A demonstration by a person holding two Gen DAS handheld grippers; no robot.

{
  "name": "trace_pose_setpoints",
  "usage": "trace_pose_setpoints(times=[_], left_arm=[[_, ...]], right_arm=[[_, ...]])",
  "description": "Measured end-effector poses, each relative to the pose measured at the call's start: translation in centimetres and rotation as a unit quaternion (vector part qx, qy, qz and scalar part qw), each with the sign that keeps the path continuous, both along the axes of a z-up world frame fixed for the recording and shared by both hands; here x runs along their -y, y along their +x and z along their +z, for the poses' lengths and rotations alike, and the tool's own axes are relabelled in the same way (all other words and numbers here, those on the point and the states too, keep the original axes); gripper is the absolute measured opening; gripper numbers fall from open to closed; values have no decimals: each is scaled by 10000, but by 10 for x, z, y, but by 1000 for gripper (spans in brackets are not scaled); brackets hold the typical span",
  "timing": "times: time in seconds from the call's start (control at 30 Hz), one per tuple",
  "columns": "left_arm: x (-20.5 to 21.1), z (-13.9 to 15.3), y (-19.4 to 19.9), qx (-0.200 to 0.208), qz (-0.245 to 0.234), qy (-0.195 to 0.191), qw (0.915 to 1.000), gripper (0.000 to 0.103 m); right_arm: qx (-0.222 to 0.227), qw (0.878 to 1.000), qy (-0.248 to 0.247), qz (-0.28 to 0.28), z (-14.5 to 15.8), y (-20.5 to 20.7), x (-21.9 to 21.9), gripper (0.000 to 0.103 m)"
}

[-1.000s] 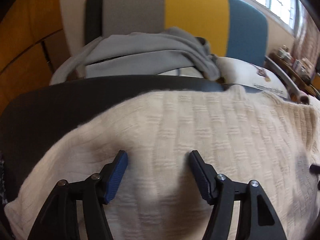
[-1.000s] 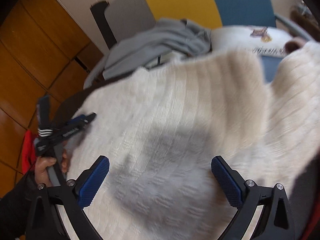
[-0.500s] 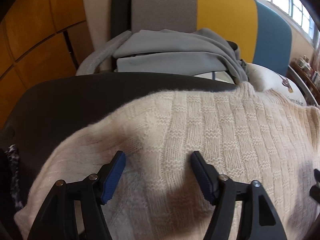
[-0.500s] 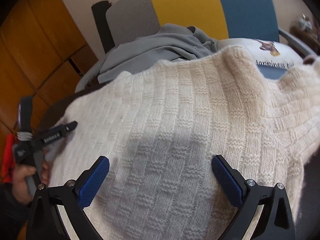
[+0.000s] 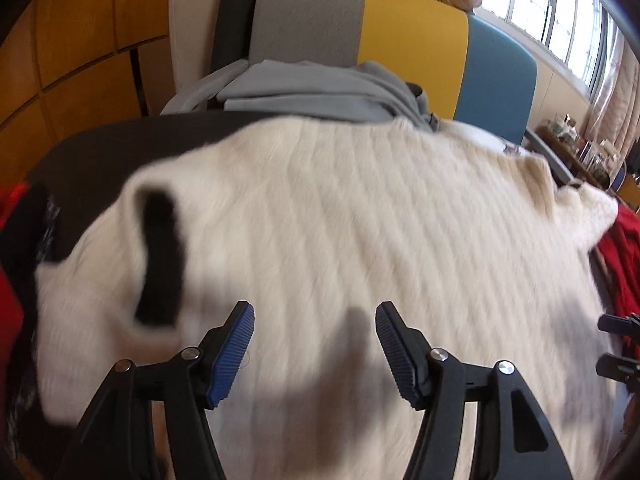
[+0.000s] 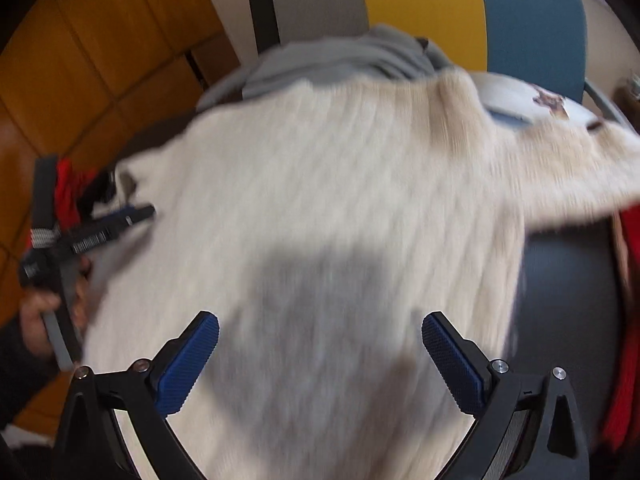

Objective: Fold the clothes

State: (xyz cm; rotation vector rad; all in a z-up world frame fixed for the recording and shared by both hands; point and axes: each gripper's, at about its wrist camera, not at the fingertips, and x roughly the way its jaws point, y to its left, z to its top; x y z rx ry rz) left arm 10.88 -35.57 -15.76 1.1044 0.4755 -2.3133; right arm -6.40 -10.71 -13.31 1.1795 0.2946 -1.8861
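A cream knitted sweater (image 5: pixel 360 208) lies spread over a dark round table (image 5: pixel 100 148); it fills the right wrist view too (image 6: pixel 320 200). My left gripper (image 5: pixel 314 316) is open and empty just above the sweater's near part. My right gripper (image 6: pixel 320 328) is open wide and empty over the sweater. The left gripper also shows in the right wrist view (image 6: pixel 100 228), at the sweater's left edge. One sleeve (image 6: pixel 560 168) stretches to the right. Both views are blurred by motion.
A grey garment (image 5: pixel 320 92) and a white printed one (image 6: pixel 532 100) lie on a grey, yellow and blue bench (image 5: pixel 412 32) behind the table. Red cloth (image 5: pixel 624 264) lies at the right, more red cloth (image 5: pixel 8 292) at the left. Wooden wall panels (image 5: pixel 80 40) stand left.
Both grippers have pulled back and shifted, so more of the sweater and table shows. The sweater's left part now shows a dark gap of table. The jaws stay open.
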Motion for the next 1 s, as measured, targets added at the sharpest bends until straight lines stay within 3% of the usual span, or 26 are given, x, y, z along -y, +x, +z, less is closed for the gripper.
trace_pose_setpoints(times=[0.17,0.43,0.67,0.77,0.9,1.0], left_arm=[[-5,-12,27,81,-51,-159,9998,65],[-11,-15,38,69,-99,-295,9995,67],[-33,9,17,-317,-434,-397,9978,65],[-37,7,-5,-336,-633,-104,9974,65],[-40,-3,-29,-258,-701,71,9972,65],[-44,-11,-32,-217,-685,112,9974,66]], right_arm=[[115,9996,-60,-253,-14,28,-30,103],[-604,9976,69,-331,-22,61,-42,103],[357,9928,-717,-893,-1,21,-66,100],[217,9846,-1166,-1283,26,-5,-89,93],[-35,9696,-1518,-1920,57,-66,-121,75],[-268,9516,-1608,-2604,72,-135,-145,52]])
